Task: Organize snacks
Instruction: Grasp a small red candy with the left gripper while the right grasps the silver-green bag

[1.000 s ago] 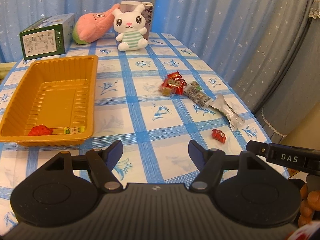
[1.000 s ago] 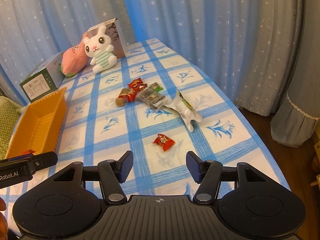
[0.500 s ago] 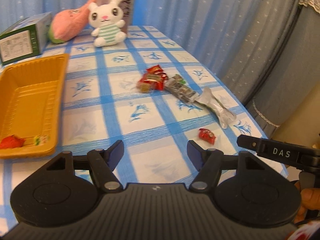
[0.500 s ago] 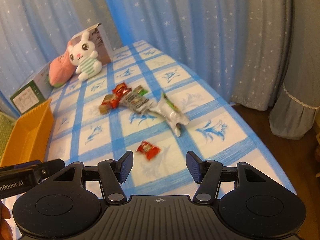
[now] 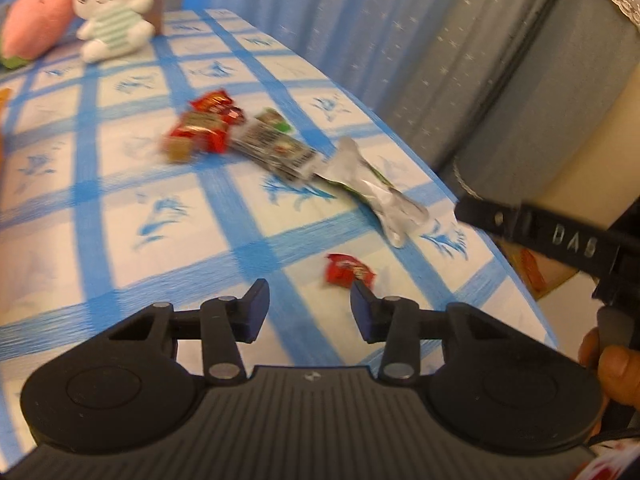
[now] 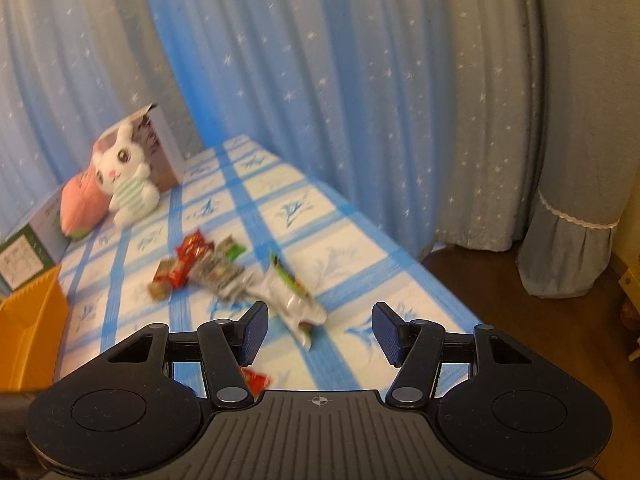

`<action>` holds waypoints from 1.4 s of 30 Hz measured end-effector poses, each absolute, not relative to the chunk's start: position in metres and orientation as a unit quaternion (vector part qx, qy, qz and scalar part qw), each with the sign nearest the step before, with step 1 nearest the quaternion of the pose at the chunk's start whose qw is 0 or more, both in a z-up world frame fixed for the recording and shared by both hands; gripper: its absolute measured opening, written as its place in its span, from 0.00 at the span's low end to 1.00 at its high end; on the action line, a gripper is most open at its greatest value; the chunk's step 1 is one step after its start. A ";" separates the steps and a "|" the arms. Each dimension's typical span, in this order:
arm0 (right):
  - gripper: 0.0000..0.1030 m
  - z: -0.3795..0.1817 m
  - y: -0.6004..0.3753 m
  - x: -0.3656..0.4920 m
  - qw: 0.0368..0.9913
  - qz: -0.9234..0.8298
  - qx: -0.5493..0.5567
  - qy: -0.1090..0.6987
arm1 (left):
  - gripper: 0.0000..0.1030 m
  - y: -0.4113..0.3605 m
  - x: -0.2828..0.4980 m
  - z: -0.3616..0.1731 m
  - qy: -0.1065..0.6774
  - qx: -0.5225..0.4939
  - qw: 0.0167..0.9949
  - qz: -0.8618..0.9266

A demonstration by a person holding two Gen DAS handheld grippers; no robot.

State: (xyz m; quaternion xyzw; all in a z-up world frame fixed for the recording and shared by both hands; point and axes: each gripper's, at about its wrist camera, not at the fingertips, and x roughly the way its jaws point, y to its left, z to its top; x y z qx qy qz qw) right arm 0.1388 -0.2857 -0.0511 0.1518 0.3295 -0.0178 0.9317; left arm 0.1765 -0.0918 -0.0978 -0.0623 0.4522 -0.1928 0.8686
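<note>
Over the blue-checked tablecloth, the left gripper narrows its jaws on nothing, a small red candy lying just ahead of its right finger. The right gripper hangs half spread and empty, a silver wrapper just beyond its fingertips. The orange tray, in full view a second ago, now sits at the left edge.

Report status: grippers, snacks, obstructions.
Left gripper closing, empty, nearing lone red candy. Right gripper open, empty. Snack pile untouched on table. Nothing blocking.
</note>
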 end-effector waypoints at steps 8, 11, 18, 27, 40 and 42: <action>0.57 -0.051 -0.301 0.145 0.927 -0.039 0.185 0.323 | 0.39 -0.121 0.189 -0.118 0.457 -0.088 0.863 -0.195; 0.57 -0.052 -0.306 0.146 0.925 -0.041 0.196 0.323 | 0.34 -0.131 0.192 -0.120 0.446 -0.074 0.873 -0.183; 0.57 -0.053 -0.306 0.151 0.926 -0.033 0.193 0.324 | 0.19 -0.127 0.188 -0.120 0.432 -0.019 0.885 -0.171; 0.57 -0.069 -0.280 0.190 0.921 0.056 0.086 0.377 | 0.17 -0.070 0.180 -0.109 0.424 -0.020 0.899 -0.111; 0.38 -0.112 -0.243 0.249 0.895 0.122 -0.050 0.427 | 0.17 -0.045 0.178 -0.093 0.409 -0.060 0.906 -0.092; 0.35 -0.112 -0.243 0.249 0.895 0.117 -0.051 0.428 | 0.17 -0.044 0.177 -0.092 0.410 -0.062 0.905 -0.091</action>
